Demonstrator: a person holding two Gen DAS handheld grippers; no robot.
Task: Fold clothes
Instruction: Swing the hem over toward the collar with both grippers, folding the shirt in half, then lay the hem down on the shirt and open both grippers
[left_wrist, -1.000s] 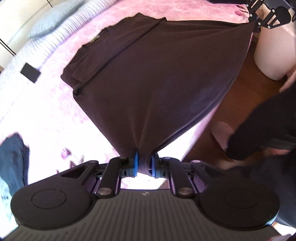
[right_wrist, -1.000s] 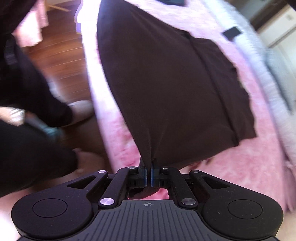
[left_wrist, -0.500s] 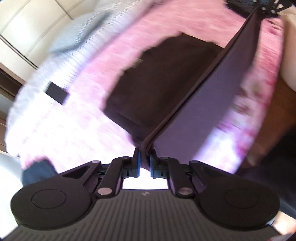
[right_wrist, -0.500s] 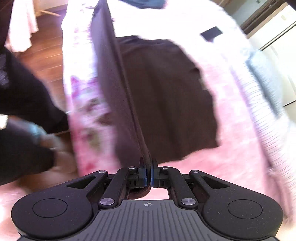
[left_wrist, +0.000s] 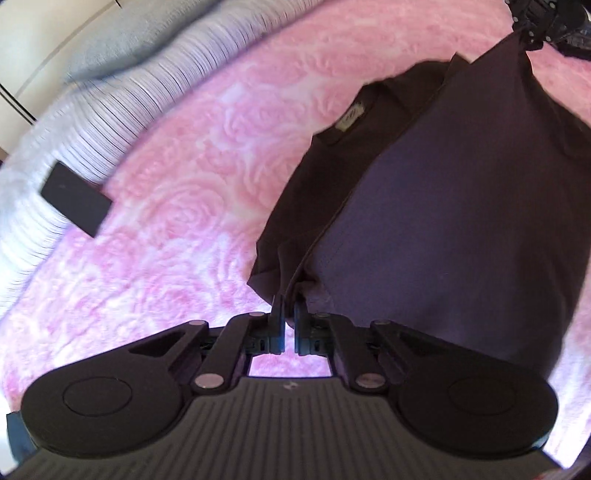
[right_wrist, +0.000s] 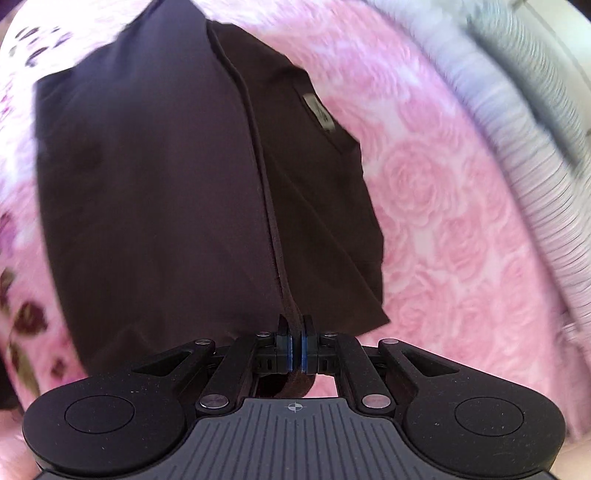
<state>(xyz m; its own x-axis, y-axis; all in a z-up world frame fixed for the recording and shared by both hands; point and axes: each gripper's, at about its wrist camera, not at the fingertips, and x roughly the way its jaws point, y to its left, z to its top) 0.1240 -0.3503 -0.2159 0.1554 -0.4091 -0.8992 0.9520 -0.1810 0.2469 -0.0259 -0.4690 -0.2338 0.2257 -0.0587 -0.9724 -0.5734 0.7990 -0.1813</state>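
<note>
Both claws have carried the dark brown cotton T-shirt from the bed's edge over the pink rose-patterned bedspread. Left claw and right claw pinch its hem; the garment lies doubled, neck label showing.

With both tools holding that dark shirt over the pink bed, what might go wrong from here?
Each tool pinches only a thin bit of the dark brown cotton shirt: the right tool grips its hem, the left tool a corner. Either could slip out. The folded-over layer also sits unevenly, leaving the collar label side uncovered, so the fold may land crooked.
</note>
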